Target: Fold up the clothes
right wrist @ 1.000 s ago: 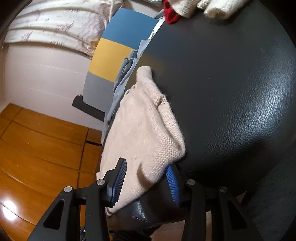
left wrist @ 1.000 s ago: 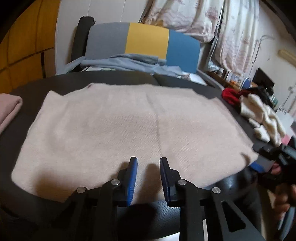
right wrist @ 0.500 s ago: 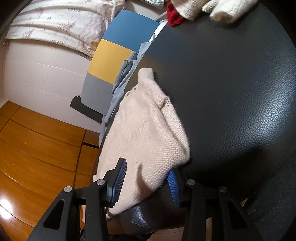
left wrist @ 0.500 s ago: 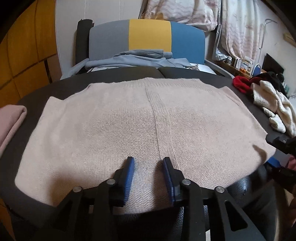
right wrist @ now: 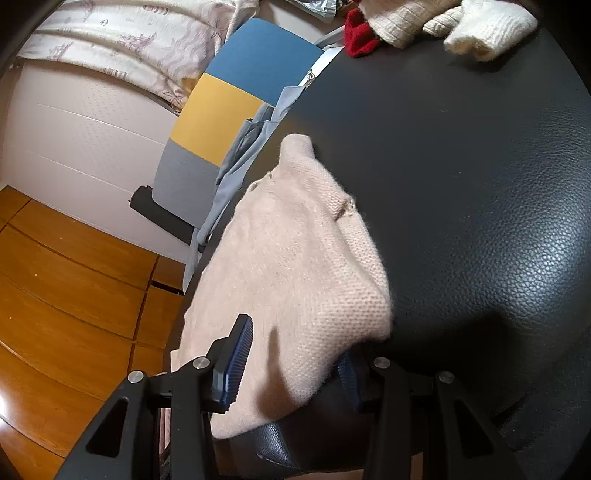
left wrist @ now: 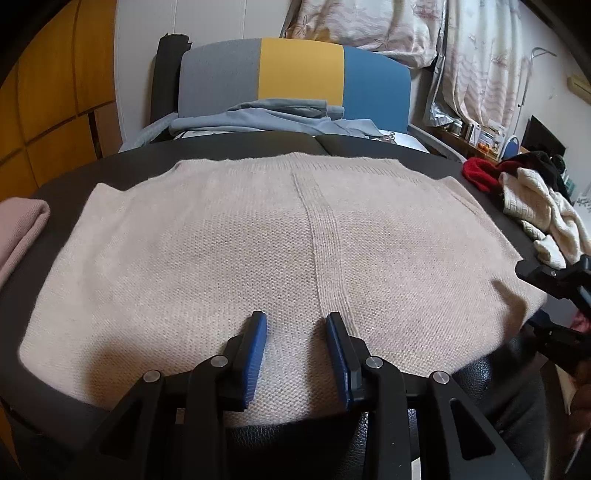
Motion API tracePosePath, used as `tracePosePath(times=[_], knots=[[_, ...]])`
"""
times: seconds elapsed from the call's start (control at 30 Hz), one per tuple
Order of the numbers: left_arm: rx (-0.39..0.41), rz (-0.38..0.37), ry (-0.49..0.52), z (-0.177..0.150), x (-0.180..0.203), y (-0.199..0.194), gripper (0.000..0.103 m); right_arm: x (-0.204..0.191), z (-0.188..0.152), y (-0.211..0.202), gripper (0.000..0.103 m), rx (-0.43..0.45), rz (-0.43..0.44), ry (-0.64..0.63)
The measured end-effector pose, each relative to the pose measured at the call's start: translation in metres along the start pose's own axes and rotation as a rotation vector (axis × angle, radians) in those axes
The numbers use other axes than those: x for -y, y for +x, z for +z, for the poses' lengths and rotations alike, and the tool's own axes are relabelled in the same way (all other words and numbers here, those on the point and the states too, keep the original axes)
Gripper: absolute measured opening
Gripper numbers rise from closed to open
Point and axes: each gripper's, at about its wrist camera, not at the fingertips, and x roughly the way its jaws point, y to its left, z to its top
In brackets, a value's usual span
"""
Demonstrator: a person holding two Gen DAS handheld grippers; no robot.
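Now beige sweater (left wrist: 229, 258) flat beneath parted left tongs (left wrist: 297, 321), corner between unclenched right tongs (right wrist: 295, 354).

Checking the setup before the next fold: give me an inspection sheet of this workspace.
Surface: black leather-look table, mostly bare on the right.
Job's things: beige sweater spread flat, near edge at the table's edge; its right corner bunched.
Clutter: folded pink cloth at left; cream knit and red cloth at far right.
Grippers: left gripper open over the sweater's near hem, pads apart; right gripper straddles the bunched corner, grip unclear.
Cables: nothing seen.
Surroundings: grey-yellow-blue chair with blue clothes, patterned bedding, wood floor.
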Motion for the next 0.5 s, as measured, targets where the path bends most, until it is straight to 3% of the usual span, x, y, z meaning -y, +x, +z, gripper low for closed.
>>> tracePosePath(times=[0.1, 0.17, 0.2, 0.37, 0.5], knots=[[-0.002, -0.013, -0.015, 0.000, -0.002, 0.000, 0.034, -0.002, 0.001, 0.004, 0.040, 0.005, 0.000, 0.013], [-0.003, -0.022, -0.020, 0.000, -0.004, 0.000, 0.034, 0.000, 0.002, 0.007, 0.018, 0.006, -0.019, 0.048], [-0.004, -0.025, -0.020, -0.001, -0.005, 0.000, 0.033, 0.004, 0.002, 0.008, 0.014, 0.006, -0.005, 0.095], [-0.005, -0.045, -0.026, 0.000, -0.008, -0.001, 0.033, 0.026, 0.002, 0.014, 0.012, 0.014, 0.197, 0.377], [-0.028, -0.099, -0.104, 0.008, -0.032, -0.007, 0.032, 0.015, 0.007, 0.013, 0.012, 0.013, 0.260, 0.434]])
